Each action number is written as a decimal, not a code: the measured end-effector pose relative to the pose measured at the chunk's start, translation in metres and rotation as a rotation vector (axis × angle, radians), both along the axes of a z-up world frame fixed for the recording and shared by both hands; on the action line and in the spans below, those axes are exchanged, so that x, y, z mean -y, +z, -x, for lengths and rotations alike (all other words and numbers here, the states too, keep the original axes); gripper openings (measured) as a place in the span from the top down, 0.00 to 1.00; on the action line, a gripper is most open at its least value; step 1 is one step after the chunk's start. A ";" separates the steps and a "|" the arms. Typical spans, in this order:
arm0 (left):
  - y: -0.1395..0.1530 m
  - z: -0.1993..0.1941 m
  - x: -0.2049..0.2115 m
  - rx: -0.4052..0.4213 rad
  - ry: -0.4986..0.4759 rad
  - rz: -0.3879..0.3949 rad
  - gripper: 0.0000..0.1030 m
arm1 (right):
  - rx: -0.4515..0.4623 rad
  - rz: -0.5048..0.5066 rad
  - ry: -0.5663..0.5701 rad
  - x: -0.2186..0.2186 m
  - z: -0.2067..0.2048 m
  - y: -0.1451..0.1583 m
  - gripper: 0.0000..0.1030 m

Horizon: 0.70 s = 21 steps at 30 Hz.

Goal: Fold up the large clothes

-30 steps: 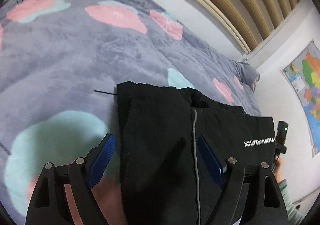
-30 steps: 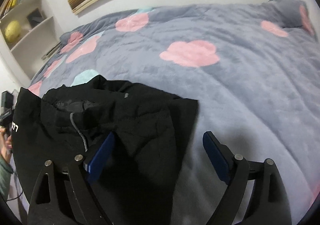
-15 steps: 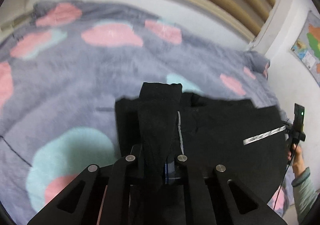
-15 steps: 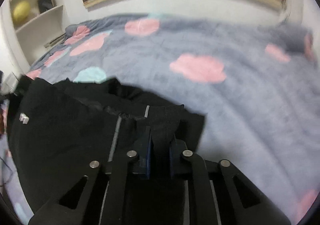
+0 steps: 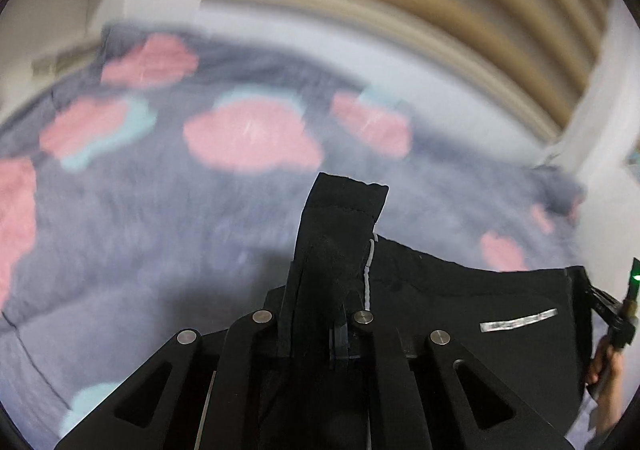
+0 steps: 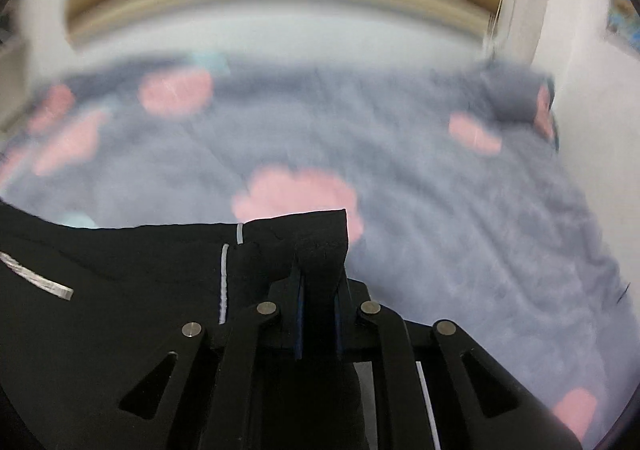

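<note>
Black garment [image 5: 460,302] clamped in left gripper [image 5: 320,314] and right gripper [image 6: 320,290]; bedding blurred.

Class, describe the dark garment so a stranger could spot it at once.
Find the grey fleece blanket with pink cloud shapes covering the bed. Lifted above its near edge is the black fabric garment. It alone is black, with a white printed stripe.

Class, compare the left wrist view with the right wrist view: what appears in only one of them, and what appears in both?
Only the left wrist view shows the left gripper, shut on the black garment, plus a hand holding a device with a green light at the right edge. Only the right wrist view shows the right gripper, also shut on the garment. Both share the garment, the grey blanket with pink patches and the slatted wall behind.
</note>
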<state>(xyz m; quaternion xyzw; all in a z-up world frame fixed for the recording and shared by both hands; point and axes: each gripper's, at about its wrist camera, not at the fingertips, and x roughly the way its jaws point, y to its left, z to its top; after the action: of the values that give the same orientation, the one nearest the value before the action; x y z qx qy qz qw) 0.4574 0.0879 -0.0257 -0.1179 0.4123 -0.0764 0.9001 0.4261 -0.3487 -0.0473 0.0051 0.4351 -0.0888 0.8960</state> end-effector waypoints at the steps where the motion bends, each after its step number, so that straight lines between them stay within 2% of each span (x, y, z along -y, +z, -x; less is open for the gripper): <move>1: -0.019 -0.009 0.001 -0.051 0.006 -0.010 0.90 | -0.054 -0.005 0.001 0.000 -0.009 -0.019 0.88; 3: -0.062 -0.023 0.003 -0.167 0.002 0.002 0.89 | -0.152 -0.035 0.018 -0.004 -0.021 -0.054 0.88; 5: -0.086 -0.028 0.000 -0.230 0.005 0.035 0.87 | -0.203 -0.046 0.034 -0.011 -0.025 -0.075 0.86; 7: -0.091 -0.031 -0.001 -0.258 -0.005 0.054 0.83 | -0.231 -0.008 0.041 -0.015 -0.028 -0.079 0.82; 10: -0.089 -0.030 -0.012 -0.285 -0.012 0.129 0.81 | -0.227 0.017 0.029 -0.011 -0.020 -0.070 0.64; 11: -0.085 -0.029 -0.017 -0.281 -0.010 0.161 0.80 | -0.217 0.008 0.029 -0.007 -0.013 -0.064 0.57; 13: -0.070 -0.017 -0.036 -0.245 0.009 0.223 0.67 | -0.169 -0.021 0.027 0.001 0.006 -0.046 0.45; 14: -0.059 -0.010 -0.050 -0.210 0.034 0.243 0.58 | -0.139 -0.030 0.031 0.004 0.014 -0.035 0.40; 15: -0.048 -0.002 -0.063 -0.179 0.062 0.255 0.38 | -0.086 -0.045 0.040 0.006 0.031 -0.017 0.37; 16: -0.040 0.004 -0.075 -0.149 0.083 0.270 0.31 | -0.046 -0.063 0.054 0.005 0.045 -0.002 0.34; 17: -0.029 0.014 -0.090 -0.115 0.107 0.277 0.31 | -0.023 -0.076 0.066 0.003 0.055 0.009 0.34; 19: -0.012 0.032 -0.110 -0.077 0.175 0.241 0.31 | 0.026 -0.108 0.094 -0.005 0.080 0.033 0.34; 21: 0.001 0.050 -0.117 -0.040 0.168 0.251 0.32 | 0.036 -0.171 0.118 -0.018 0.099 0.048 0.34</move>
<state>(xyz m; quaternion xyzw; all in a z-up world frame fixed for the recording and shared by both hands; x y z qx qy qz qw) 0.4078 0.2048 -0.0246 -0.2653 0.4059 -0.0494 0.8731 0.3267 -0.3303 0.0009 0.0574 0.4245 0.0017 0.9036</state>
